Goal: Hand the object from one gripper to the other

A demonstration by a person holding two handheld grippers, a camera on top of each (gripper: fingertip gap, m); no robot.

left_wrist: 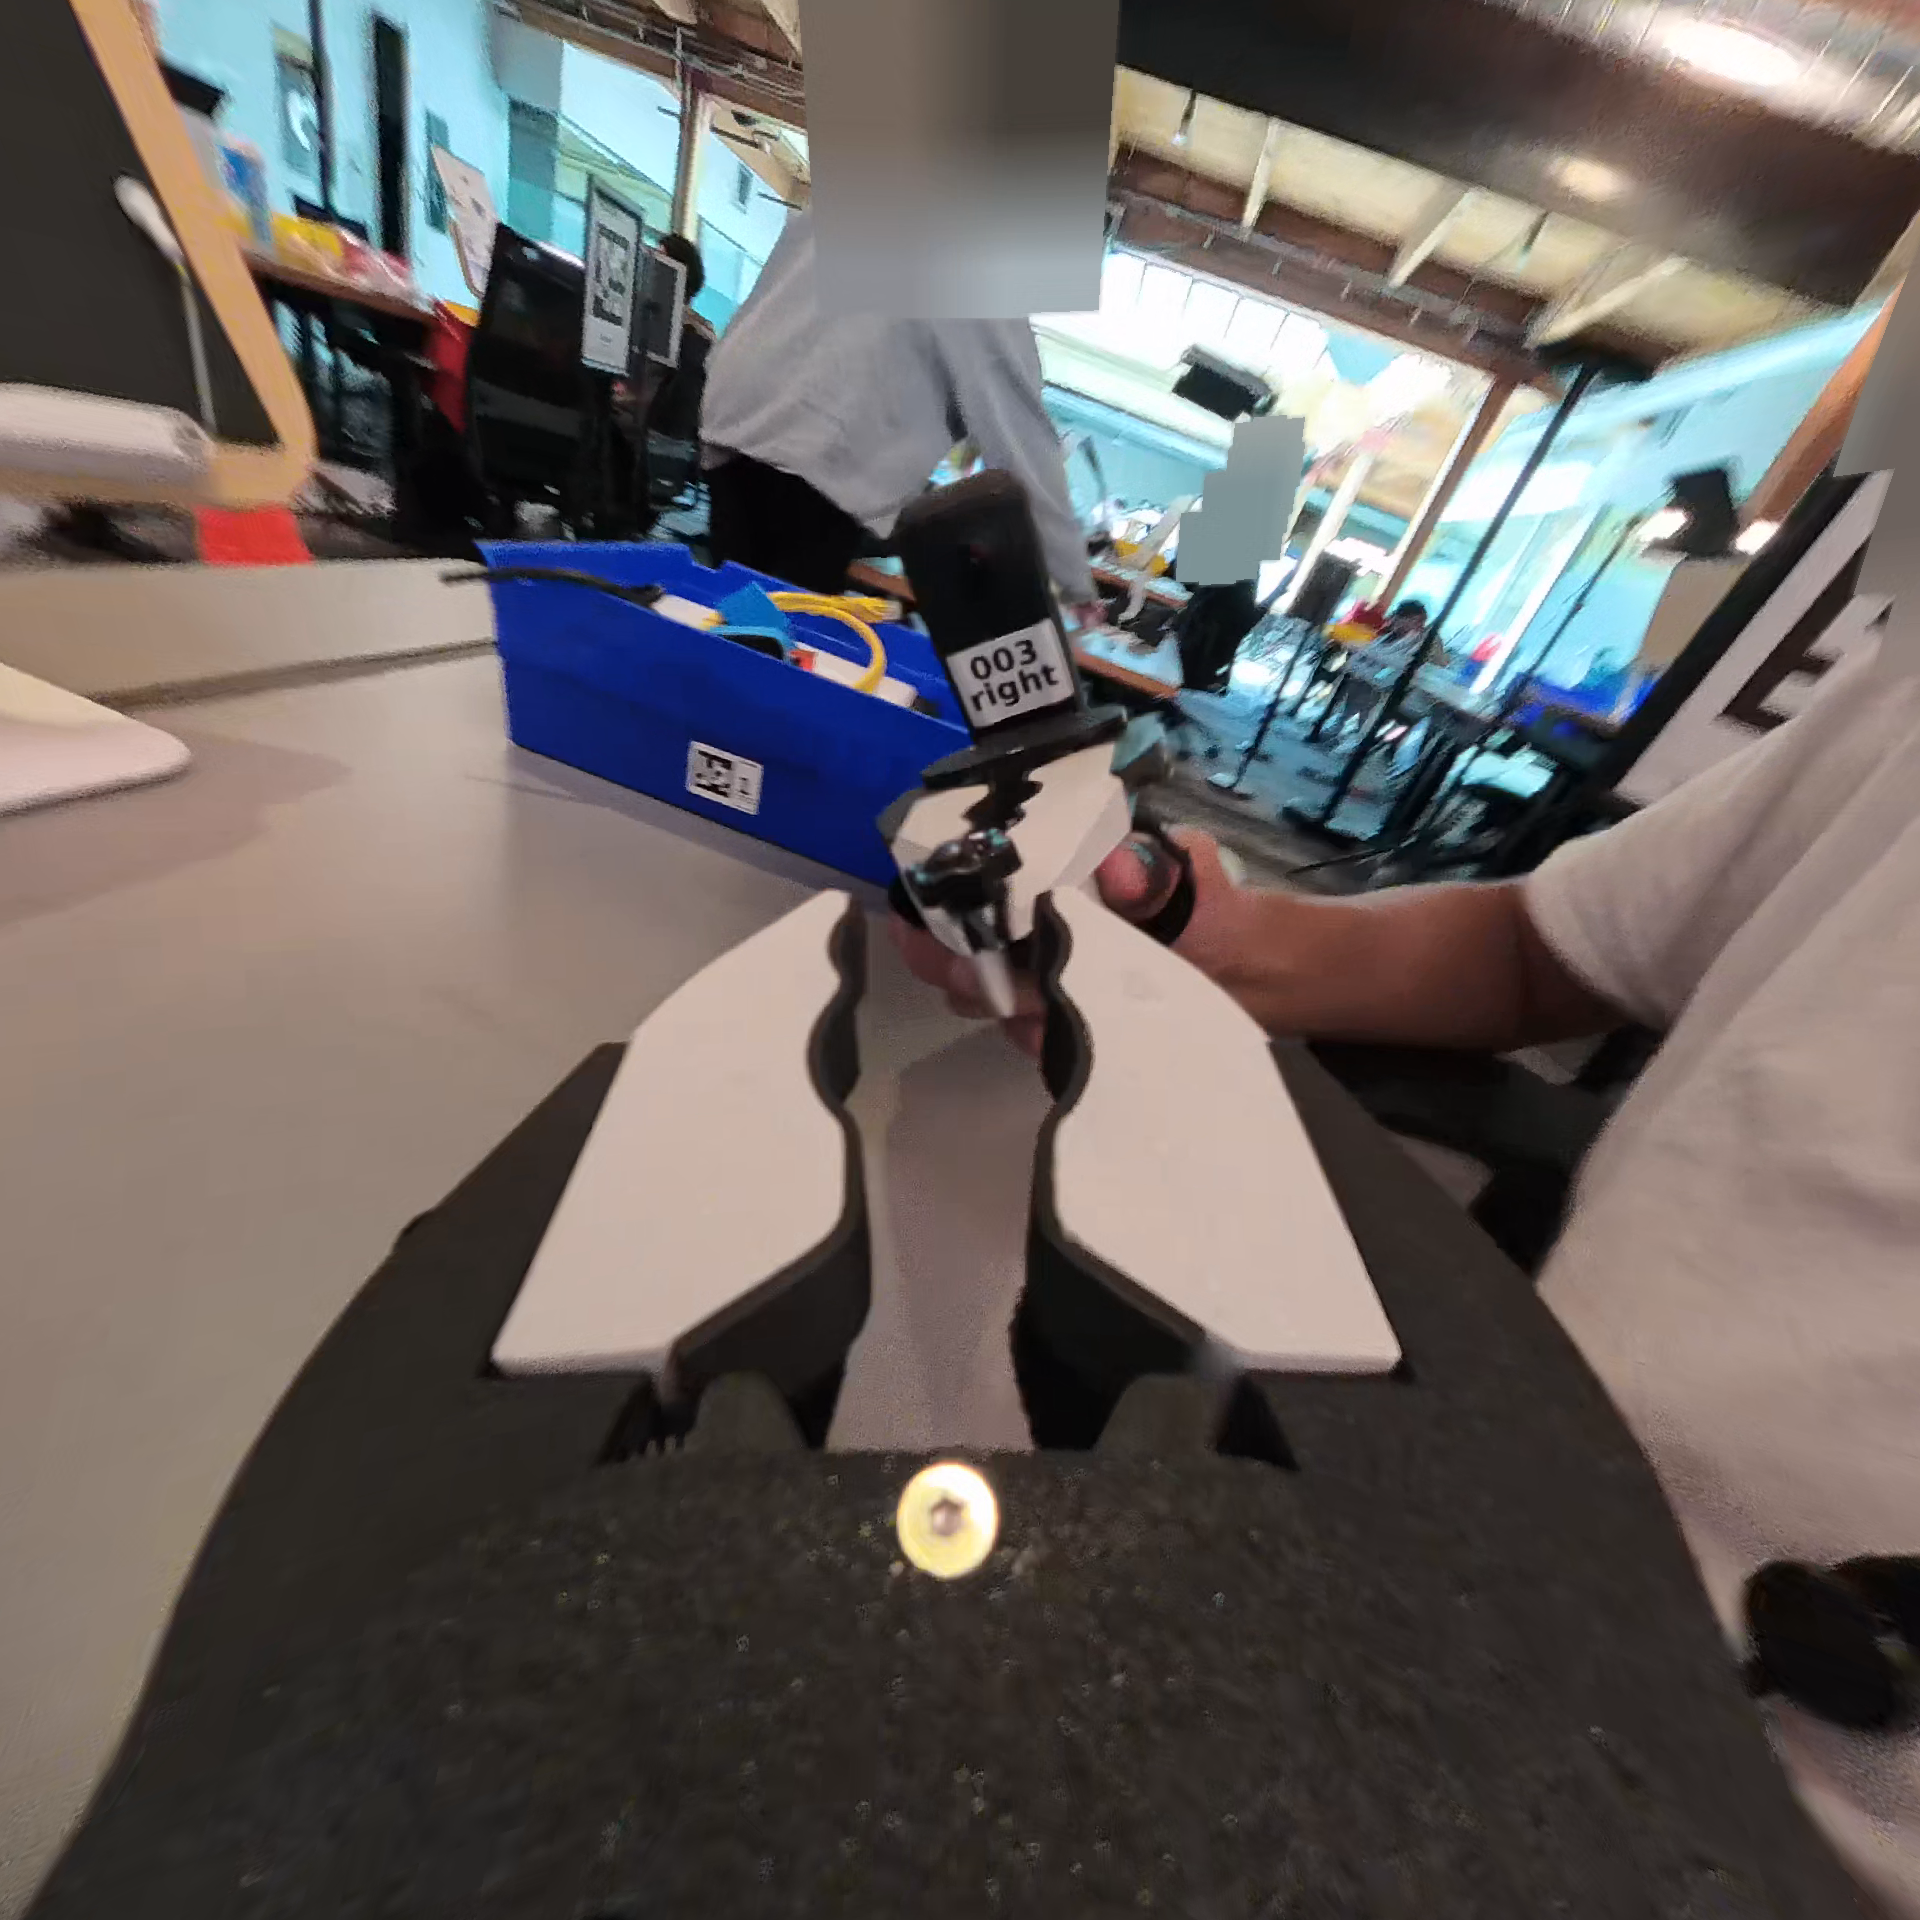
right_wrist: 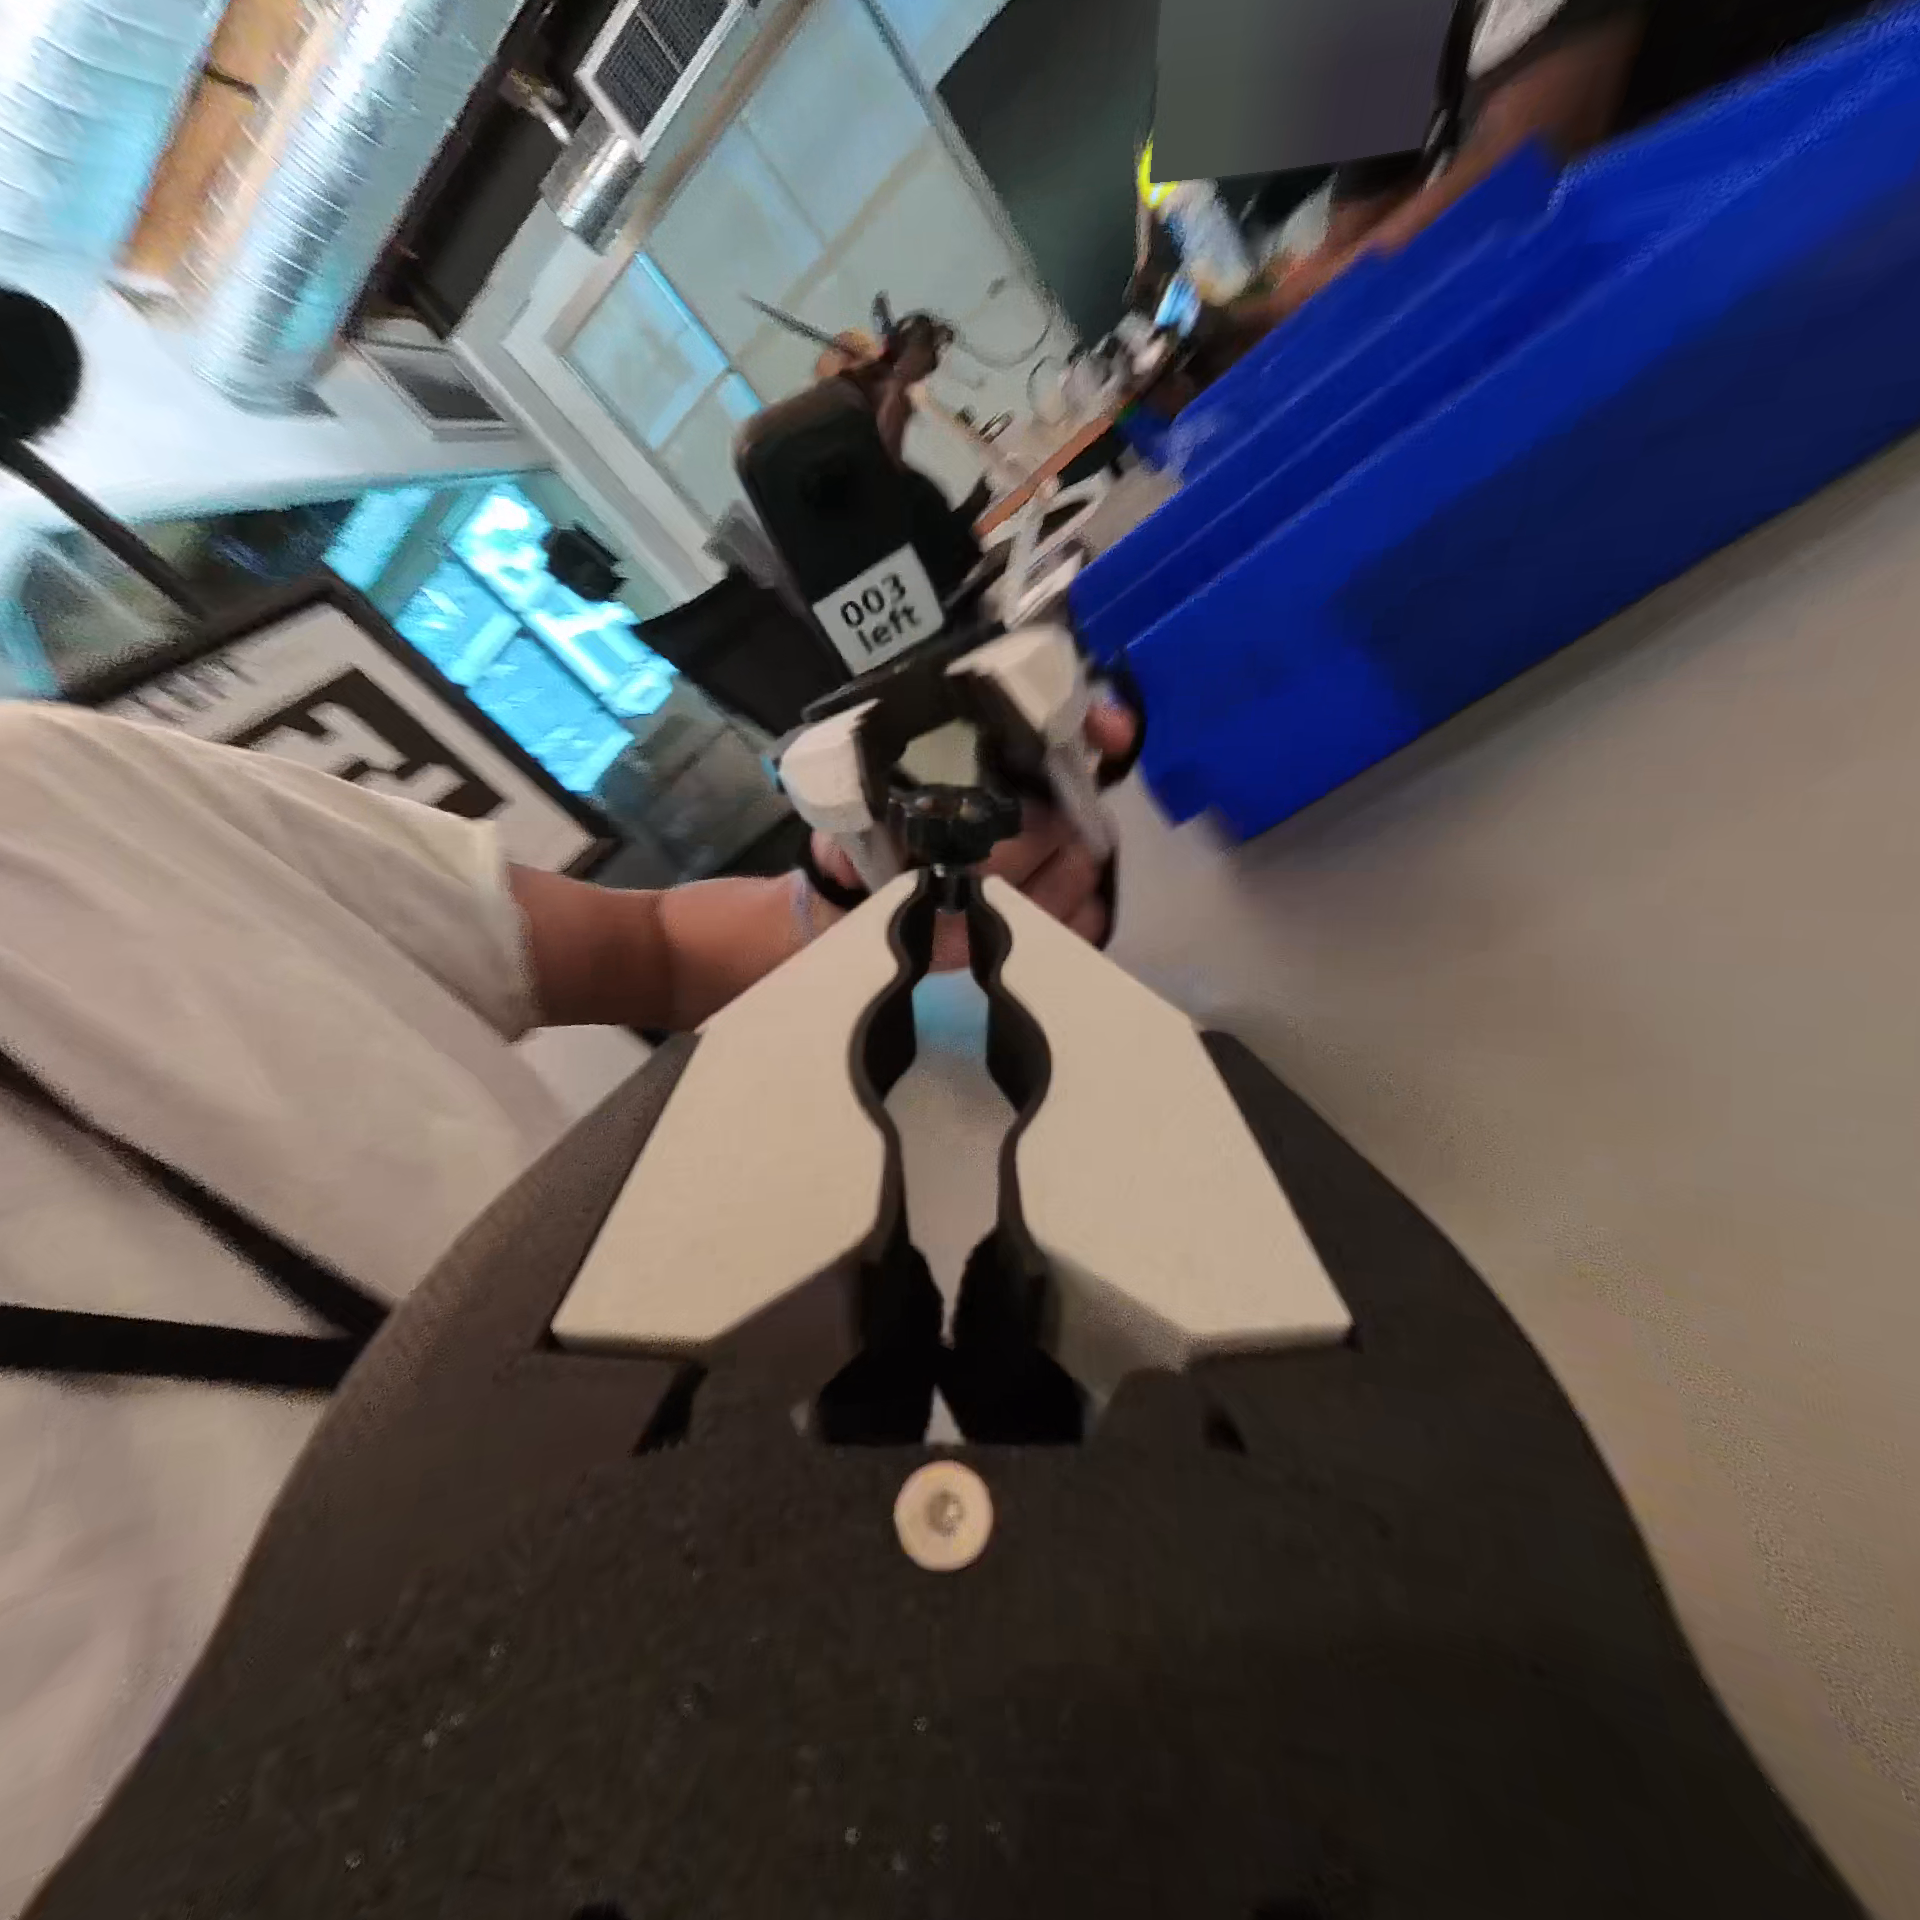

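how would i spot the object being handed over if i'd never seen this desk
Start at the blue bin on the grey table; the two grippers meet tip to tip just in front of it. Between them is a small black knob on a thin stem, pinched at the right gripper's tips. It is the only black piece between the white fingers.

Pale grey table [left_wrist: 312, 935] up front, blue bin [left_wrist: 665, 707] on it. Behind — open workshop: light blue walls [left_wrist: 239, 94], exposed wood ceiling beams [left_wrist: 1351, 197], bright windows [left_wrist: 1195, 301], cluttered desks [left_wrist: 343, 281], black office chair [left_wrist: 530, 343], tripod stands [left_wrist: 1340, 748].
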